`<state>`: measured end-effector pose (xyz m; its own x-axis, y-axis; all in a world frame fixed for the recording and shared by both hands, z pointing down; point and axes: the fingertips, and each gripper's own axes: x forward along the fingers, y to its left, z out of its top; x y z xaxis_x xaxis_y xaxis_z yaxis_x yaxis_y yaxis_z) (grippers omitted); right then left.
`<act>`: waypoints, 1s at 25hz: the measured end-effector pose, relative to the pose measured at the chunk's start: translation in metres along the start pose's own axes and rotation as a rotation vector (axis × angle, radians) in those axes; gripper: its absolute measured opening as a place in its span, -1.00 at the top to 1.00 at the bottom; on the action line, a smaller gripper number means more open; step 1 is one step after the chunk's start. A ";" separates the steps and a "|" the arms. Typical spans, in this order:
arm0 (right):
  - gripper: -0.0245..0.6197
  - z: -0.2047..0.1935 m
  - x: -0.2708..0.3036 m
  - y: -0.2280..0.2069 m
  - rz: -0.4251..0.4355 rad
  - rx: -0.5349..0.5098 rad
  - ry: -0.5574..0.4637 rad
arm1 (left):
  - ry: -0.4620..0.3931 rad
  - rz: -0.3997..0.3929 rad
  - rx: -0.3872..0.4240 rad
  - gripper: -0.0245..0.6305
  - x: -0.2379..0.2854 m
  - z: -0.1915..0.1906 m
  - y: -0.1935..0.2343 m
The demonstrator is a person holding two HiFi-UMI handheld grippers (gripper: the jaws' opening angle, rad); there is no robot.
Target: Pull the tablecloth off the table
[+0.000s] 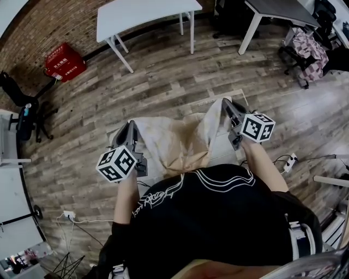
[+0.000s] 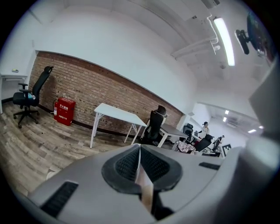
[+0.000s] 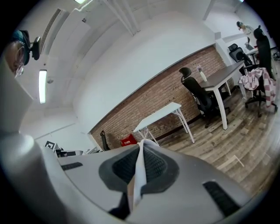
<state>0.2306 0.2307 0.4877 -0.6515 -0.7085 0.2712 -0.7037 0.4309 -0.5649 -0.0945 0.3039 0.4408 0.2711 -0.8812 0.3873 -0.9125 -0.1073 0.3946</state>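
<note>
tablecloth (image 1: 175, 143): beige, hangs slack between the two grippers, before the person, over wooden floor (image 1: 163, 82) | left gripper (image 1: 131, 129): jaws closed, pinching one cloth edge | right gripper (image 1: 225, 105): jaws closed, pinching the other edge | white table (image 1: 143, 14): well apart

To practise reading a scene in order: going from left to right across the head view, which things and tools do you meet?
black office chair → red box → left tool → tablecloth → right tool → chair draped with checked cloth
</note>
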 end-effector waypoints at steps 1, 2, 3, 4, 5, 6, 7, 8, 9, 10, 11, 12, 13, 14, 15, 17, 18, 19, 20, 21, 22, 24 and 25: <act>0.93 0.000 -0.005 0.000 0.003 -0.001 -0.002 | -0.003 0.003 0.000 0.90 -0.004 -0.002 -0.004; 0.93 0.000 -0.010 0.001 0.007 -0.001 -0.005 | -0.005 0.005 -0.001 0.90 -0.008 -0.003 -0.008; 0.93 0.000 -0.016 0.001 0.013 -0.001 -0.009 | -0.007 0.006 -0.001 0.90 -0.011 -0.004 -0.012; 0.93 0.001 -0.021 0.001 0.020 0.000 -0.015 | -0.010 0.005 0.001 0.90 -0.014 -0.005 -0.018; 0.93 0.003 -0.026 0.001 0.025 0.001 -0.021 | -0.014 0.003 0.004 0.90 -0.017 -0.004 -0.023; 0.93 0.005 -0.031 0.001 0.030 0.001 -0.029 | -0.020 -0.001 0.008 0.90 -0.019 -0.004 -0.029; 0.93 0.007 -0.035 0.001 0.033 0.000 -0.036 | -0.027 -0.006 0.012 0.90 -0.021 -0.003 -0.034; 0.93 0.008 -0.039 0.001 0.036 -0.003 -0.044 | -0.033 -0.012 0.016 0.90 -0.023 -0.003 -0.038; 0.93 0.010 -0.043 0.002 0.038 -0.009 -0.051 | -0.039 -0.019 0.021 0.90 -0.024 -0.003 -0.042; 0.93 0.010 -0.047 0.003 0.039 -0.015 -0.056 | -0.042 -0.025 0.025 0.90 -0.025 -0.004 -0.045; 0.93 0.010 -0.051 0.004 0.039 -0.022 -0.059 | -0.043 -0.032 0.028 0.90 -0.026 -0.005 -0.049; 0.93 0.010 -0.056 0.004 0.038 -0.027 -0.061 | -0.042 -0.038 0.031 0.90 -0.027 -0.007 -0.053; 0.93 0.010 -0.061 0.004 0.036 -0.032 -0.063 | -0.040 -0.045 0.034 0.90 -0.029 -0.010 -0.059; 0.93 0.011 -0.067 0.002 0.034 -0.034 -0.065 | -0.039 -0.053 0.039 0.90 -0.029 -0.012 -0.065; 0.93 0.012 -0.072 0.001 0.031 -0.036 -0.069 | -0.040 -0.061 0.044 0.90 -0.029 -0.013 -0.071; 0.93 0.014 -0.080 -0.001 0.029 -0.040 -0.077 | -0.044 -0.076 0.053 0.90 -0.029 -0.014 -0.081; 0.93 0.016 -0.083 -0.001 0.028 -0.045 -0.081 | -0.046 -0.082 0.057 0.90 -0.029 -0.014 -0.085; 0.93 0.017 -0.087 0.000 0.028 -0.049 -0.086 | -0.048 -0.088 0.061 0.90 -0.029 -0.014 -0.089; 0.93 0.018 -0.090 0.001 0.029 -0.054 -0.093 | -0.051 -0.093 0.066 0.90 -0.030 -0.014 -0.092; 0.93 0.019 -0.093 0.002 0.031 -0.061 -0.099 | -0.055 -0.097 0.071 0.90 -0.031 -0.014 -0.094; 0.93 0.021 -0.097 0.003 0.033 -0.069 -0.104 | -0.059 -0.100 0.074 0.90 -0.032 -0.013 -0.096; 0.93 0.024 -0.103 0.006 0.035 -0.085 -0.113 | -0.070 -0.099 0.075 0.90 -0.036 -0.012 -0.099; 0.93 0.026 -0.106 0.006 0.036 -0.090 -0.117 | -0.075 -0.098 0.076 0.90 -0.037 -0.010 -0.101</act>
<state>0.3025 0.2941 0.4352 -0.6431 -0.7497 0.1561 -0.7063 0.5020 -0.4991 -0.0096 0.3521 0.3952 0.3392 -0.8963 0.2857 -0.9041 -0.2266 0.3623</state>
